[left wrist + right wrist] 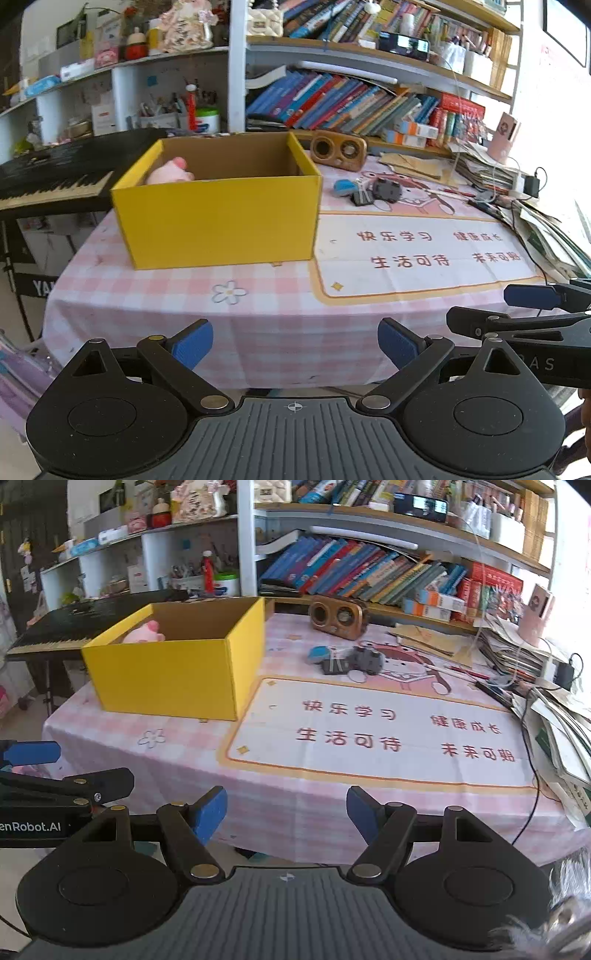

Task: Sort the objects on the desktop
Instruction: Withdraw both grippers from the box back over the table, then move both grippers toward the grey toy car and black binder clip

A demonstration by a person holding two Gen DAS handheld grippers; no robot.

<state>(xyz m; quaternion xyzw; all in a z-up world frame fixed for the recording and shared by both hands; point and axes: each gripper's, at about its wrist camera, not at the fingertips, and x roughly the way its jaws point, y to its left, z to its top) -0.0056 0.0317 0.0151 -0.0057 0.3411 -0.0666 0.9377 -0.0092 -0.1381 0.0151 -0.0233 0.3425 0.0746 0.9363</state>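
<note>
**Both grabbers hang empty at the near edge of the table**

Now we look along our two grabbers. Our left gripper [294, 349] has its blue pads [194, 343] spread apart, with nothing between them. Our right gripper [286, 814] is spread apart too, a bit less wide, and it is empty as well. Both hang side by side over the near edge of the table [258, 325], which wears a pink checked cloth.

Ahead of the left gripper and a little to its left stands the yellow box [218, 218]. From the right gripper it sits ahead and well to the left. The top is open. Its long side runs across our view, and one wide yellow wall faces us. A pink plush toy [168, 172] peeks over the rim in the far left corner of the box.

Farther ahead, past the box and to its right, a small heap of things lies on the desk mat [369, 738]. We see a blue round thing [319, 653], a dark flat thing [334, 666] and a grey toy [365, 659], all touching or just beside each other. The heap stretches from left to right. We cannot tell which way the grey toy points.

Behind the heap lies a brown wooden speaker [338, 617], its long side running left to right, its two round holes facing us.
</note>
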